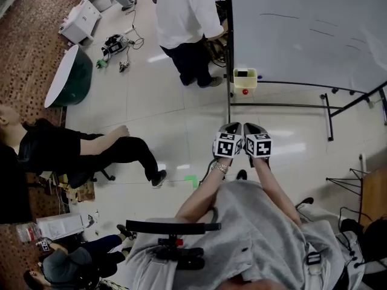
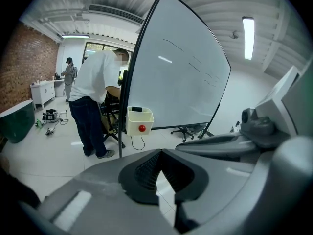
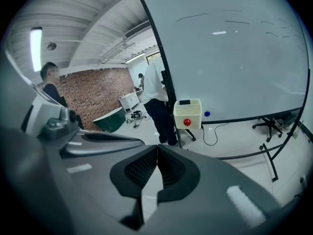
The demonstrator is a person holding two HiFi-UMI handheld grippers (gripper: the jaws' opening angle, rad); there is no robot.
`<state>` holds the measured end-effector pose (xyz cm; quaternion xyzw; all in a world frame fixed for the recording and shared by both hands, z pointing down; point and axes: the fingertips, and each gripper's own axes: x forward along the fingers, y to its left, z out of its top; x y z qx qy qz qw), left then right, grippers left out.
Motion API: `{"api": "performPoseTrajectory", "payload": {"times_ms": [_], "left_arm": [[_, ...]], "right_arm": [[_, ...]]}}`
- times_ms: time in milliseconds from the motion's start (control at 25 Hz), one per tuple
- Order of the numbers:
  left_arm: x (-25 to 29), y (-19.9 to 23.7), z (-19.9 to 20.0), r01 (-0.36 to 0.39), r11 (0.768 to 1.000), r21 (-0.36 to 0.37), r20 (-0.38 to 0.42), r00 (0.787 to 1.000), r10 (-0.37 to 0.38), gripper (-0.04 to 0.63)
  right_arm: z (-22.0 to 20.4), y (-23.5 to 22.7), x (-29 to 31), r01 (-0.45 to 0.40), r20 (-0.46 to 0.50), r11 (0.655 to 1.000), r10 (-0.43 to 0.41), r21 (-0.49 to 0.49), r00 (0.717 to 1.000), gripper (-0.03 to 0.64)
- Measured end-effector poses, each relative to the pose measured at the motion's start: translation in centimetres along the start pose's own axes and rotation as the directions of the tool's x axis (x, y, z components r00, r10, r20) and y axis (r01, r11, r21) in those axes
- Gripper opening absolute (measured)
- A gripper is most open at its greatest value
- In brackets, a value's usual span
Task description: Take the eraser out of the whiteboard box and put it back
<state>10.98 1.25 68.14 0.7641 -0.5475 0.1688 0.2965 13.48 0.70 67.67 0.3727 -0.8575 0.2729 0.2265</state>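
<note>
A cream whiteboard box (image 1: pixel 245 82) with a red knob hangs on the left post of the whiteboard (image 1: pixel 302 29), well ahead of both grippers. A dark eraser (image 1: pixel 242 73) lies in its open top. My left gripper (image 1: pixel 233 126) and right gripper (image 1: pixel 254 127) are held side by side over the floor, pointing at the board. In the left gripper view the box (image 2: pixel 139 122) and eraser (image 2: pixel 136 109) are far off, and the gripper (image 2: pixel 160 153) is shut and empty. The right gripper (image 3: pixel 156 148) is shut on nothing, with the box (image 3: pixel 188 115) and eraser (image 3: pixel 184 102) beyond it.
A person in a white shirt (image 1: pixel 184 17) stands bent over at the board's left edge, close to the box. A person in black (image 1: pixel 72 147) sits at the left. The board's stand legs (image 1: pixel 329 110) spread over the floor at the right. A black chair (image 1: pixel 175 237) is near me.
</note>
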Motion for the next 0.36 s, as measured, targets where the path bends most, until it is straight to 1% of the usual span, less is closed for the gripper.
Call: {"api": "performPoseTrajectory", "payload": {"times_ms": [360], "left_arm": [[-0.3, 0.9, 0.8, -0.005, 1.000, 0.002, 0.028, 1.000, 0.005, 0.004]], "right_arm": [[0.9, 1.7, 0.6, -0.015, 0.003, 0.999, 0.015, -0.036, 1.000, 0.002]]}}
